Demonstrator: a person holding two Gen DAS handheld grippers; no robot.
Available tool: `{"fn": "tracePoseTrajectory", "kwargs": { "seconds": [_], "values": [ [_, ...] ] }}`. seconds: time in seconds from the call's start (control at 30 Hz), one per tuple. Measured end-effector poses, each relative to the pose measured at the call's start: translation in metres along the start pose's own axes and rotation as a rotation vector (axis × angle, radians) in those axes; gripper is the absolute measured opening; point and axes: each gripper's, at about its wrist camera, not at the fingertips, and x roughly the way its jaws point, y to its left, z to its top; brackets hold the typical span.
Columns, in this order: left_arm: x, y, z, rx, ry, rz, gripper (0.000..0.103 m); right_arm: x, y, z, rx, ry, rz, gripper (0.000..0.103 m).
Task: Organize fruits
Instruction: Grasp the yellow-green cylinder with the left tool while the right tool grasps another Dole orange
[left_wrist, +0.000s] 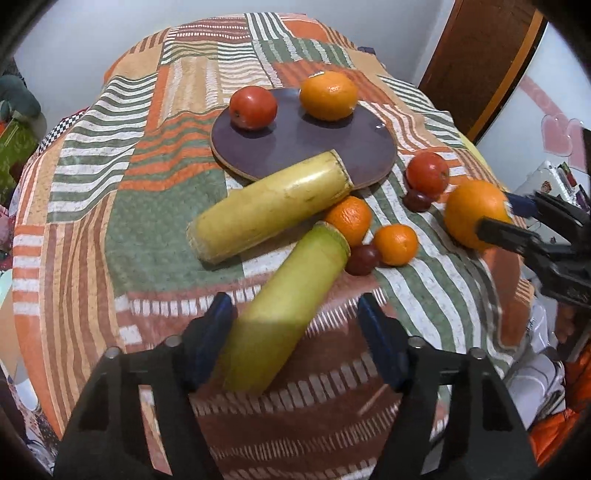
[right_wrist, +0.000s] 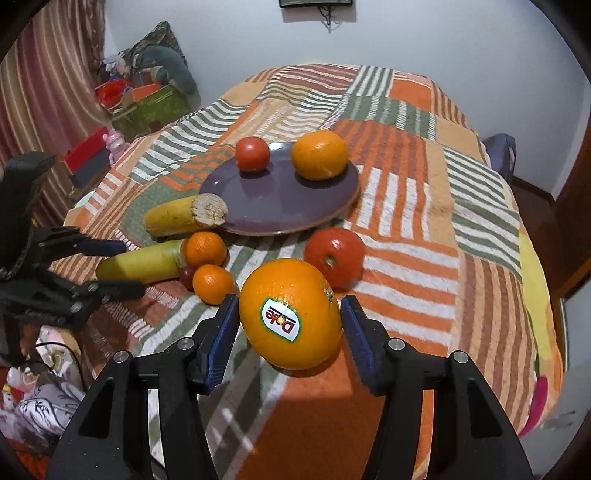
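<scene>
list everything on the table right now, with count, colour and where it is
plate: 1, dark purple, middle of the table
tomatoes: 2, red, one on the plate, one on the cloth
large oranges: 2, orange, one on the plate, one with a Dole sticker between the right gripper's fingers
small oranges: 2, orange, beside the stalks
cane-like stalks: 2, yellow-green, one end over the plate's rim, one between the left gripper's fingers
small dark red fruits: 2
tablecloth: 1, striped patchwork
left gripper: open
right gripper: open
</scene>
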Motion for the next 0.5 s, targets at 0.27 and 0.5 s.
{"fn": "tracePoseTrajectory", "kwargs": {
  "seconds": [0.27, 0.5],
  "values": [
    [0.024, -0.004, 0.012, 0.030, 0.023, -0.005, 0.065, 0.000, 0.000, -0.002, 0.008, -0.002, -0.007, 0.053],
    [0.012, 0.003, 0.003, -0.010, 0.028, -0.016, 0.044, 0.000, 0.000, -0.002, 0.012, -0.008, 0.005, 0.053]
  ]
}}
